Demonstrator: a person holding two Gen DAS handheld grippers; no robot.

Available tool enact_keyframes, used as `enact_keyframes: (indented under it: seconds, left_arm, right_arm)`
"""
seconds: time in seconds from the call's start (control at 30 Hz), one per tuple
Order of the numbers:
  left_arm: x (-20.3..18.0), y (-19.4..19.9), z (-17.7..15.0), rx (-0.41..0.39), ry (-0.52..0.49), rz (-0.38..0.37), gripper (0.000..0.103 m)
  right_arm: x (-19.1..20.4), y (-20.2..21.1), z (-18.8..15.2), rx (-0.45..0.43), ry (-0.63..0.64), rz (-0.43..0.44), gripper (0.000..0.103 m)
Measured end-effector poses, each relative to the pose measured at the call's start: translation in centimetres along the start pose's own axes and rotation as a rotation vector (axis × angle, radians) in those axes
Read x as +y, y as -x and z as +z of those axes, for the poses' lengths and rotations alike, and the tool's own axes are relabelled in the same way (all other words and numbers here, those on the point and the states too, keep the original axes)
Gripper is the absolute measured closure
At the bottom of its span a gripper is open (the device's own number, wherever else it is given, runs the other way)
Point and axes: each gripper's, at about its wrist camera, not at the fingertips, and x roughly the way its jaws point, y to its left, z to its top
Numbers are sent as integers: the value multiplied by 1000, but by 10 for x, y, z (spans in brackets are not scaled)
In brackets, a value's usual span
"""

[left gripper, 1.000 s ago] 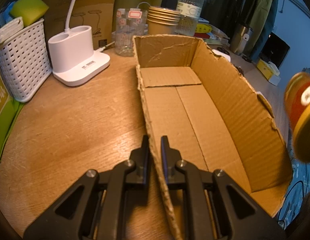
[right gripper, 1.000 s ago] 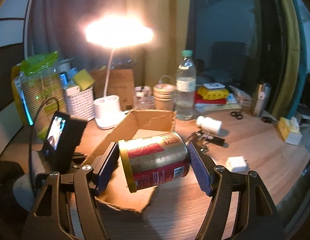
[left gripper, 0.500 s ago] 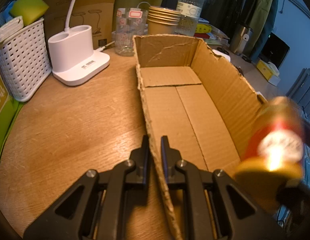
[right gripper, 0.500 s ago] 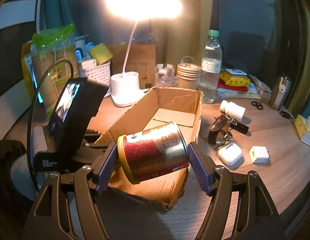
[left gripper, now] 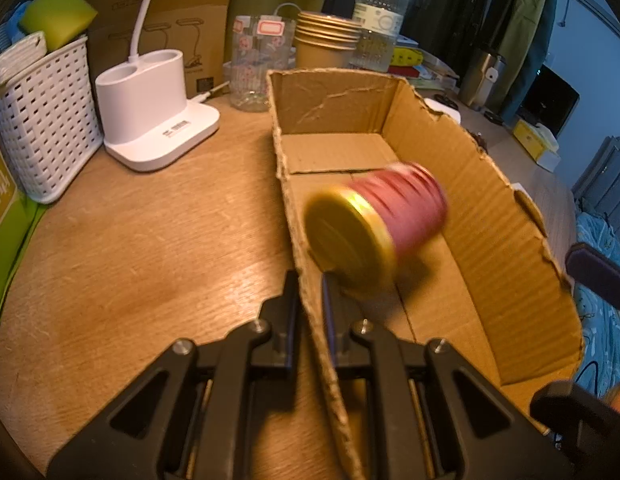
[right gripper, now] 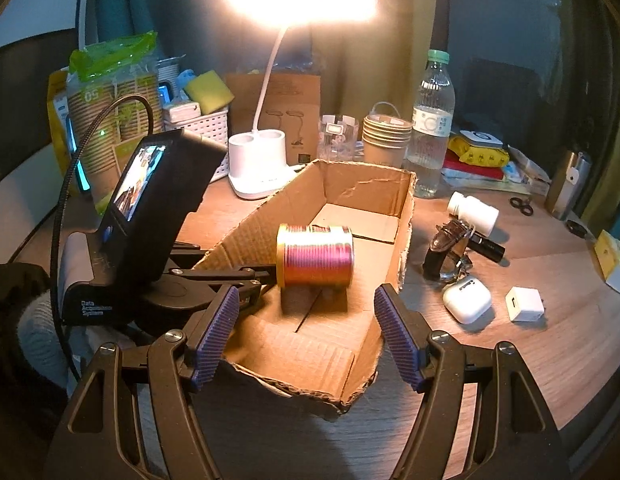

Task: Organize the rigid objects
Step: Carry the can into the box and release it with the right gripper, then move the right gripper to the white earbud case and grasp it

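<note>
The left tool (left gripper: 310,280) is clamped on the long side wall of the cardboard box (left gripper: 494,216), 1 finger outside and 1 inside, at lower centre of the left wrist view. A red can with a gold lid (left gripper: 374,232) lies on its side inside the box, blurred, its lid end just beside the gripped wall; whether it rests on the box floor I cannot tell. In the right wrist view the same can (right gripper: 316,256) sits mid-frame, inside the box (right gripper: 366,184). The right tool (right gripper: 305,332) stands wide open at the near end of the box, its purple ribbed pads (right gripper: 215,332) apart with nothing between them.

On the wooden tabletop (left gripper: 121,248), upper left, stand a white lamp base (left gripper: 149,116) and a white perforated basket (left gripper: 41,124). Right of the box in the right wrist view lie a white pill bottle (right gripper: 472,212), a white earbud case (right gripper: 466,300) and a white charger cube (right gripper: 524,304).
</note>
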Motion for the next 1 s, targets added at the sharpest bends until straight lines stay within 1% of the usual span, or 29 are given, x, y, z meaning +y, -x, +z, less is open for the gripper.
enact_keyframes:
  seconds: [0.2, 0.4, 0.73, 1.0]
  left_arm:
    - [0, 0, 0, 0, 0, 0, 92]
    - [0, 0, 0, 0, 0, -1, 92]
    - [0, 0, 0, 0, 1, -1, 91]
    - [0, 0, 0, 0, 0, -1, 91]
  right_arm:
    - [-3, 2, 1, -6, -8, 5, 30]
    - [-11, 5, 1, -24, -27, -10, 30]
    - [-42, 13, 2, -57, -94, -77, 30]
    - [-73, 14, -3, -57, -154, -141, 30]
